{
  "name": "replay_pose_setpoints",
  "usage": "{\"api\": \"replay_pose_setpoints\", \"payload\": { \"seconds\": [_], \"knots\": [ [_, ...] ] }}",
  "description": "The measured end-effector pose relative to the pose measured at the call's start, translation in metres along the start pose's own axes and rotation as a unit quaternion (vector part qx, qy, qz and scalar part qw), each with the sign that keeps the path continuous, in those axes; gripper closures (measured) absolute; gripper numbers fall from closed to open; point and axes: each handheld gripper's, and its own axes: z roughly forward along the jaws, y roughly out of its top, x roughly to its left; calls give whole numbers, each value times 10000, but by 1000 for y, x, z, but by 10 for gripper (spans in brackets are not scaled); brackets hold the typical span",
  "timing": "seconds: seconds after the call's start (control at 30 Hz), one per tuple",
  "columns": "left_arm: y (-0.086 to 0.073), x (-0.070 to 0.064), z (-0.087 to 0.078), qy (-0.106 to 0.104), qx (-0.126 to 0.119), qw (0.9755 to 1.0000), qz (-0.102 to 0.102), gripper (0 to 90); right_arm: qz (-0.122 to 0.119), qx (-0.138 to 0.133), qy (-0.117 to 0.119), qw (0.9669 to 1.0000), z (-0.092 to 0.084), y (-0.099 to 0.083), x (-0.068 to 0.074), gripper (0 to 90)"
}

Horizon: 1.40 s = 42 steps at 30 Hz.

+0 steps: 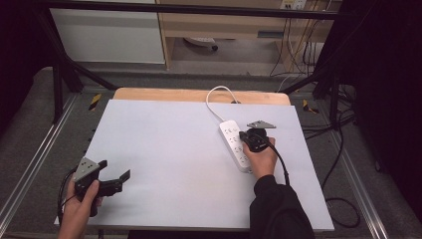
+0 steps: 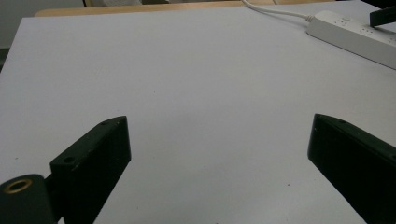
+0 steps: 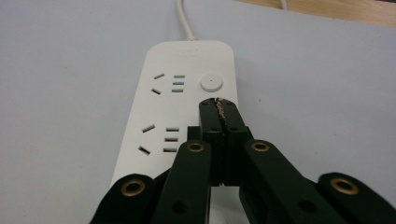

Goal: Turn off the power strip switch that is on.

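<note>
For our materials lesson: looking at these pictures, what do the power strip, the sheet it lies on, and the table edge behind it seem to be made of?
Power strip: probably moulded plastic, white, smooth, with rounded corners and a faint sheen.
Sheet: a matte pale grey-white board or paper; which one is unclear, it looks flat and glare-free.
Table edge: likely wood or wood-look laminate, light tan in colour.

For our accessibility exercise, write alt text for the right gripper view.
A shut black two-jaw gripper hovers over a white plastic power strip, tips just short of its round button. The strip lies on a pale grey table, its cord running away.
</note>
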Motion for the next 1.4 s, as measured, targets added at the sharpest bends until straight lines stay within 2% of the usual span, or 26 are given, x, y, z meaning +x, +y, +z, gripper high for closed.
{"api": "replay_pose_setpoints", "payload": {
  "seconds": [0.43, 0.7, 1.07, 1.4],
  "knots": [
    [0, -1, 0, 4, 0, 10000, -5, 59, -118, 90, -80, 9999, 1, 1, 2, 900],
    [0, 0, 0, 8, 2, 10000, -17, 59, -288, 121, -181, 9993, 2, 2, 6, 900],
    [0, 0, -1, 25, -8, 10000, -32, 59, -391, 164, -156, 9990, 2, 3, 7, 900],
    [0, 0, -1, 28, -17, 10000, 5, 59, -286, 204, -142, 9993, 2, 4, 7, 900]
  ]
}}
